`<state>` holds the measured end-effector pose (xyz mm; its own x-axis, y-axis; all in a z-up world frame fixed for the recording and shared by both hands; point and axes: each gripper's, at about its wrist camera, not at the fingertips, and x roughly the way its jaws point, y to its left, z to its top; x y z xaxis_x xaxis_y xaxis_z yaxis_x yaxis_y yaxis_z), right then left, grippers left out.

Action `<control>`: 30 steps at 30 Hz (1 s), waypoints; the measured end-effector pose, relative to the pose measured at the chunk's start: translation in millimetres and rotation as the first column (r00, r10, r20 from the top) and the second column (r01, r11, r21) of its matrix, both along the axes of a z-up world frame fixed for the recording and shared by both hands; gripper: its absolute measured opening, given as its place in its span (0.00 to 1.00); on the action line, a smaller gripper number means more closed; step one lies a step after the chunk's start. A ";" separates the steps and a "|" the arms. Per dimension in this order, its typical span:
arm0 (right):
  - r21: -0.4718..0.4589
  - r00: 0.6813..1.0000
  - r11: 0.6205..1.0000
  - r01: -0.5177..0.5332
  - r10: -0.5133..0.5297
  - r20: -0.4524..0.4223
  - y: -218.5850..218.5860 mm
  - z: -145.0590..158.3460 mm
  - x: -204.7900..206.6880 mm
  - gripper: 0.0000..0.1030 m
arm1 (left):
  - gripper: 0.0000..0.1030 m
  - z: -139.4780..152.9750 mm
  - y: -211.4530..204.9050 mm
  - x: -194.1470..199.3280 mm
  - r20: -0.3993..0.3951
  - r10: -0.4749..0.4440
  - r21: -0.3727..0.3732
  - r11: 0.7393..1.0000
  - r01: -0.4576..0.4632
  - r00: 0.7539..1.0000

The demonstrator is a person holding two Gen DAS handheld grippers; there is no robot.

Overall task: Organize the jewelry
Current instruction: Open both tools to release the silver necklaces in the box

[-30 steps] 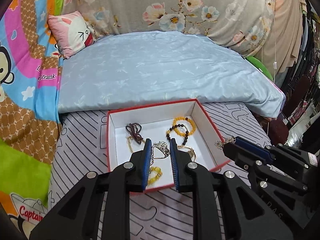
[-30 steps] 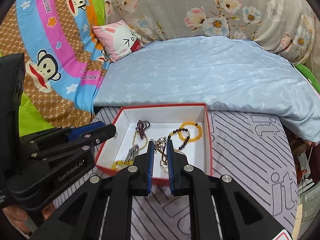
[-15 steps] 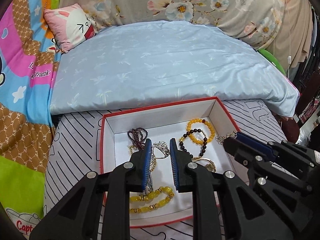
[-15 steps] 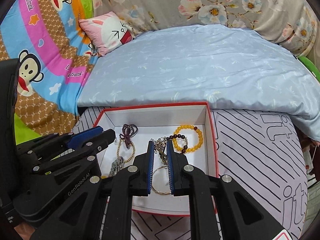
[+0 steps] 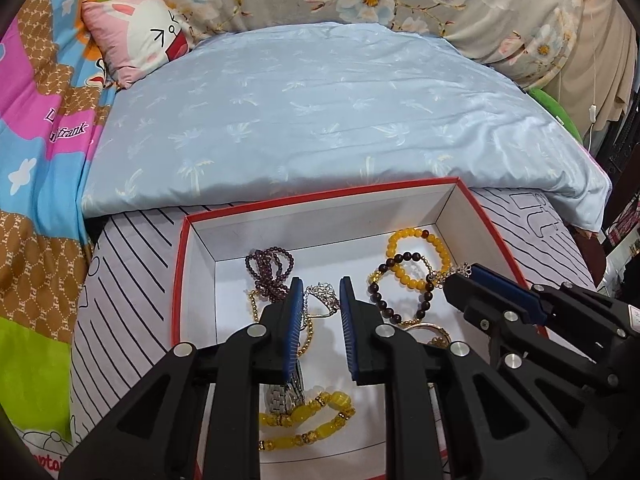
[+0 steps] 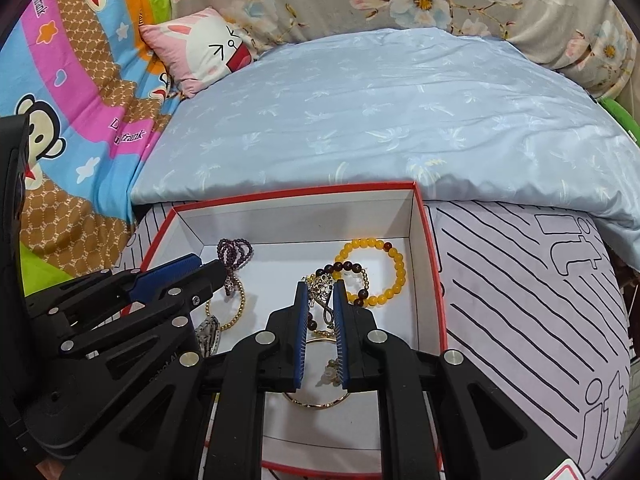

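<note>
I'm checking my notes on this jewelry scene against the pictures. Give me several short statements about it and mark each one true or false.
1. The jewelry lies in a red-edged box with a white inside. True.
2. A lid covers the box. False: it is open on top.
3. A purple bead strand lies near the box's far left corner. True.
4. The yellow bead bracelet lies on the striped cover outside the box. False: it lies inside.
5. A pink bunny-face cushion sits behind the light blue bedding. True.
</note>
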<state>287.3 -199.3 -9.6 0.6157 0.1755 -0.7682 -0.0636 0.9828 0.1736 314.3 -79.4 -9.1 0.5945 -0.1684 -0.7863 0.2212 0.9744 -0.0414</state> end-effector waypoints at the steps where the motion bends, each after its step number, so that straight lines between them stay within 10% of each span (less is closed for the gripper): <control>1: 0.000 1.000 1.000 0.000 0.000 -0.002 0.2 -1.2 1.2 0.11 | 0.17 -1.4 0.2 1.3 -0.003 0.003 -0.001 1.000 -0.003 1.000; 22: -0.038 1.000 0.999 0.014 -0.014 -0.019 3.7 -17.5 11.2 0.15 | 0.18 -17.4 1.0 12.9 -0.023 0.028 0.011 1.000 -0.028 0.999; 25: -0.048 1.000 0.999 0.020 -0.021 -0.018 3.9 -18.2 10.4 0.19 | 0.37 -18.8 2.5 12.9 -0.014 0.047 0.018 0.999 -0.047 0.999; 30: -0.065 0.999 0.997 0.034 -0.035 -0.009 4.4 -17.3 7.0 0.22 | 0.38 -19.4 2.9 11.6 -0.008 0.059 0.026 0.998 -0.058 0.998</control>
<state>294.3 -194.8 -26.9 0.6124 0.1040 -0.7837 -0.0283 0.9936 0.1098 325.9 -76.5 -28.5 0.5958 -0.1128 -0.7952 0.1636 0.9864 -0.0174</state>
